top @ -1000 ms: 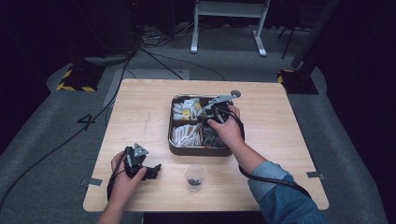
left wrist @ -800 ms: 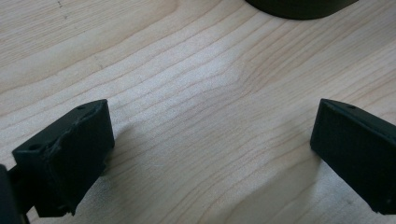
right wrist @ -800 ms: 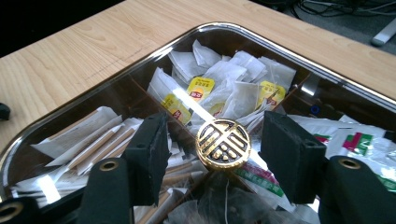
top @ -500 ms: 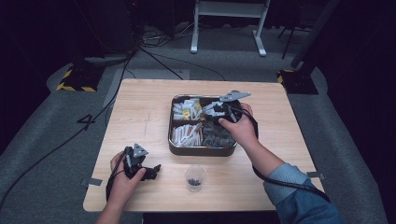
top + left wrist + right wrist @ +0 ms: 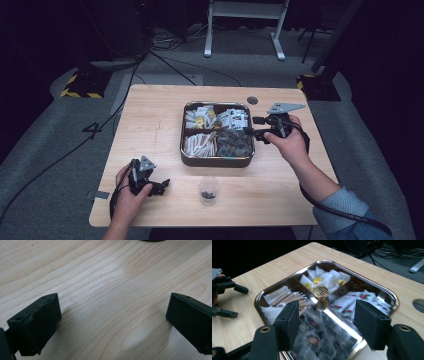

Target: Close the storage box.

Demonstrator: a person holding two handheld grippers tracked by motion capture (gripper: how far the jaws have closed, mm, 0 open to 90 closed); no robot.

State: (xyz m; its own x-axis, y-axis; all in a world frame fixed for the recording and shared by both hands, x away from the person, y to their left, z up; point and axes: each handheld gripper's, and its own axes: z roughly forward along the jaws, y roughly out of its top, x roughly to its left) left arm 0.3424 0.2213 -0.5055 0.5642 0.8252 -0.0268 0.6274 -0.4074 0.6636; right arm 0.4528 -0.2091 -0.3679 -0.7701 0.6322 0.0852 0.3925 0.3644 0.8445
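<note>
Step in hand – right gripper (image 5: 254, 127) at tray's (image 5: 216, 161) 3 o'clock edge, jaws just opening, nothing between; left gripper (image 5: 161, 185) released, resting at 7 o'clock; next – likely carrying dark packets (image 5: 234, 143) toward cup (image 5: 209, 190) at 6 o'clock.

Wood table (image 5: 150, 115) w/ tray (image 5: 216, 161), cup (image 5: 209, 191)

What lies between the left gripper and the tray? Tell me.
Bare wooden table in the high view: the left gripper sits apart from the tray; the small cup stands off to the side.
</note>
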